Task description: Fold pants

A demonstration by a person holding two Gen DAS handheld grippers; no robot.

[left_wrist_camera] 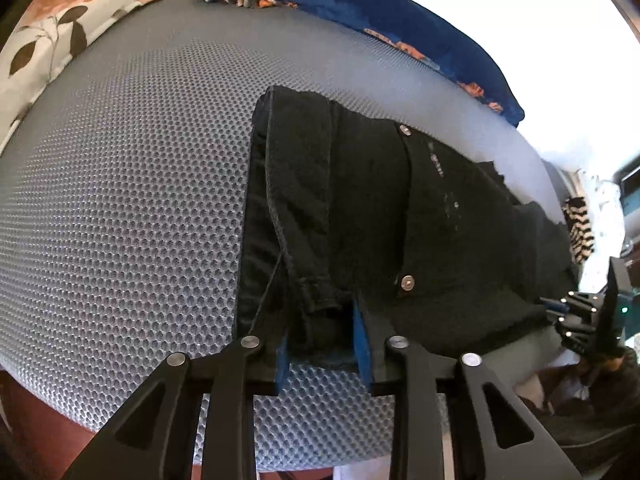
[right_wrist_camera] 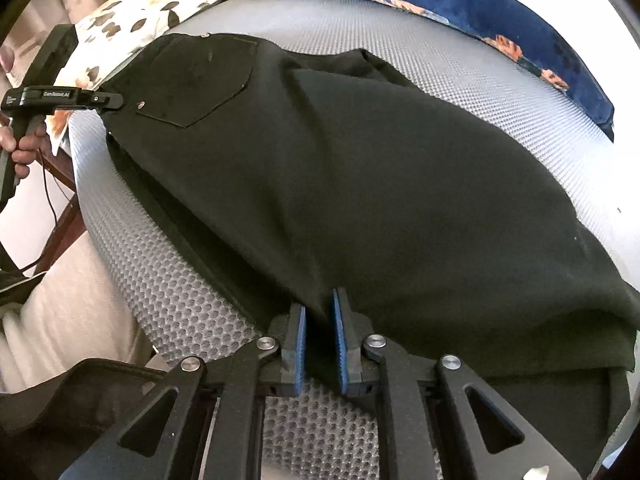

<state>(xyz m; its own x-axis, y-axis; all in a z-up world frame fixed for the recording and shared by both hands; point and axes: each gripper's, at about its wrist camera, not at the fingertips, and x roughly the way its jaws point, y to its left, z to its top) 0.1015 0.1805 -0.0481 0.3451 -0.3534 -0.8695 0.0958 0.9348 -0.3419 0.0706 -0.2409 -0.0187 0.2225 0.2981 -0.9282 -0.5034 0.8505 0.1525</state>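
The black pants (right_wrist_camera: 360,184) lie halved lengthwise on the mesh mattress (left_wrist_camera: 120,220). At six o'clock the left gripper (left_wrist_camera: 322,344) pinches the waistband and the right gripper (right_wrist_camera: 320,332) grips the leg edge (crosswise folds remain, I judge).

- Daylight floods in from the far right; the upper right corners of both views blow out to plain white.
- The black pants (right_wrist_camera: 380,184) lose most fold detail in darkness.
- The grey mesh mattress (left_wrist_camera: 120,200) washes pale toward the far right, sharp near.
- Strong fisheye bending curves the edges; dark vignette sits in the corners.
- Focus is crisp, no motion blur.
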